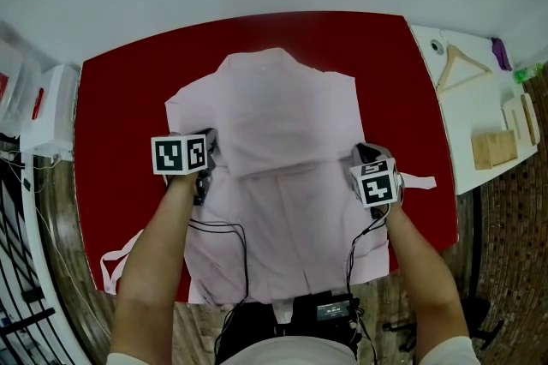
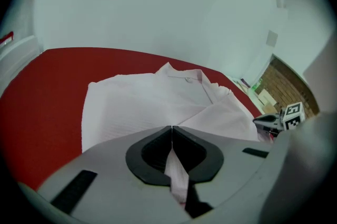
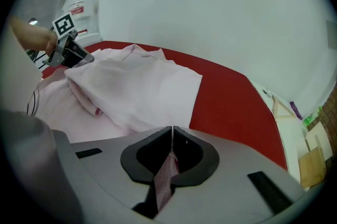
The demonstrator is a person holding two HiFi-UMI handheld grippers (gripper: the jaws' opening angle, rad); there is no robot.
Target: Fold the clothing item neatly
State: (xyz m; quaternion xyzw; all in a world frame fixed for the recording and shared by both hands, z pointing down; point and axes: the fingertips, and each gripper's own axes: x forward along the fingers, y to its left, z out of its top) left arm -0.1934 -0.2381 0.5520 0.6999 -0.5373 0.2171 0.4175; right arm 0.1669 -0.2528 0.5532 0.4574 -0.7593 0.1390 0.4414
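Nearest the viewer, two bare forearms reach forward from the bottom edge, with black cables trailing over the near hem of a pale pink shirt [image 1: 282, 235], which hangs slightly off the near edge of a red table [image 1: 120, 115]. The shirt lies spread on that table, collar [image 1: 276, 56] pointing away. Halfway up the garment, the left gripper [image 2: 171, 129] has its jaws closed on a pinch of pink fabric at the shirt's left side. The right gripper [image 3: 172, 129] is likewise clamped on cloth at the right side. Between them a crosswise crease runs across the shirt. The step in hand looks like a fold made across the body. To do it well, both hands should probably lift together and level, keeping the cloth between them taut so the crease stays straight. They should lay the edge square before letting go. Beyond the table is a plain pale wall. To the far right, a white side surface holds a wooden hanger [image 1: 462, 63] and a wooden block [image 1: 494, 149].
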